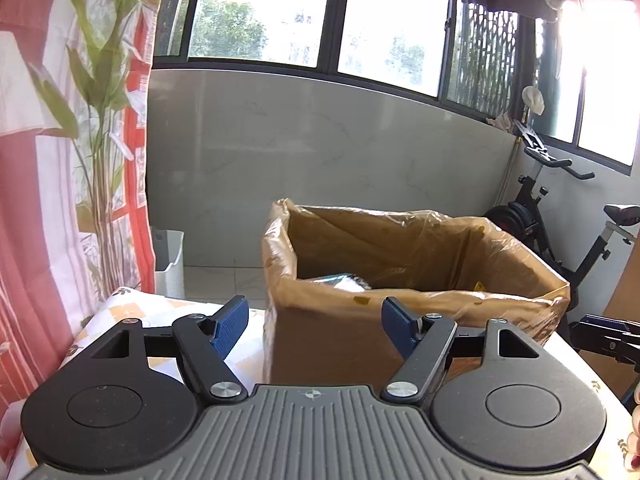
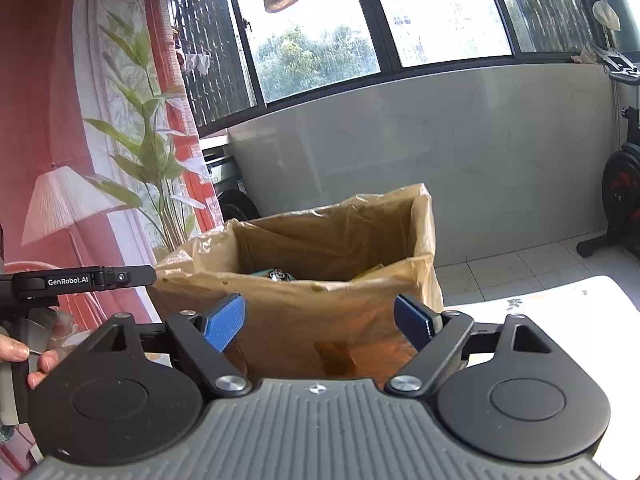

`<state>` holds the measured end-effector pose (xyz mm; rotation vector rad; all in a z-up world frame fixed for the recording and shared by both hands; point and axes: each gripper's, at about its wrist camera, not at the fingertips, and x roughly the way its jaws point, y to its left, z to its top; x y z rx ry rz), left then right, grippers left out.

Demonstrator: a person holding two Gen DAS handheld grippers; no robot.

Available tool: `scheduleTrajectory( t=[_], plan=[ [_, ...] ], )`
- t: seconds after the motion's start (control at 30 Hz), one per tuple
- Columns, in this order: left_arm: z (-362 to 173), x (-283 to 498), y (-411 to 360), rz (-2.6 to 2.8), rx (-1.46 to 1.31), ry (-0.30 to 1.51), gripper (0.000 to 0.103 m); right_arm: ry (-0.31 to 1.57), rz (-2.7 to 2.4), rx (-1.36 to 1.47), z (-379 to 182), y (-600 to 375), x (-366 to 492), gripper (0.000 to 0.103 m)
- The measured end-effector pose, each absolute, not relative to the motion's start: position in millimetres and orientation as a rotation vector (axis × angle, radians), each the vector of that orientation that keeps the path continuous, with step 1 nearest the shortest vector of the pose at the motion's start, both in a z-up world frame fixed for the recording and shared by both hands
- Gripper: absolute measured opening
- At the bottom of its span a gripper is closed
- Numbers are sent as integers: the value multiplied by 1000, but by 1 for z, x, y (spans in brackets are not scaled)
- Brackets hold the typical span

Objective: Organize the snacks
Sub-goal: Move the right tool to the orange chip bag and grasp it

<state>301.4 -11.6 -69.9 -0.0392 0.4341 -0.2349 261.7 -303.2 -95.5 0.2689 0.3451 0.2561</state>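
Half-hidden snack packet [image 1: 346, 281] inside box [image 1: 360, 332]

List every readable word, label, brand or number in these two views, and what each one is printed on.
"GenRobot.AI": white print on the side of the left gripper, seen in the right wrist view.
Snack packet inside the cardboard box: any print too blurred to read.
Tablecloth: dark mark, not legible.
Nothing else readable.

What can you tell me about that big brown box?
The cardboard box is brown and open at the top. A crinkly clear plastic liner is folded over its rim. It stands upright on the patterned table, in front of both open grippers, neither touching it. Deep inside lies a shiny snack packet, only partly visible. A dark stain marks its front.
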Motion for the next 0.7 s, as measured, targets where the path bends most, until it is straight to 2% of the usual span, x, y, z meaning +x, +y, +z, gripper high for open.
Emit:
scheduleTrajectory(
  t=[0.13, 0.27, 0.6, 0.7],
  plan=[
    [-90, 286, 2, -189, -99, 472, 76, 431, 190, 313, -130, -304, 251, 91],
    [-108, 272, 3, -134, -98, 504, 76, 564, 146, 369, -162, -303, 255, 92],
    [-137, 252, 5, -142, -142, 570, 76, 750, 76, 411, -204, -290, 281, 94],
    [-148, 248, 9, -131, -163, 599, 76, 798, 91, 378, -214, -279, 279, 99]
  ],
)
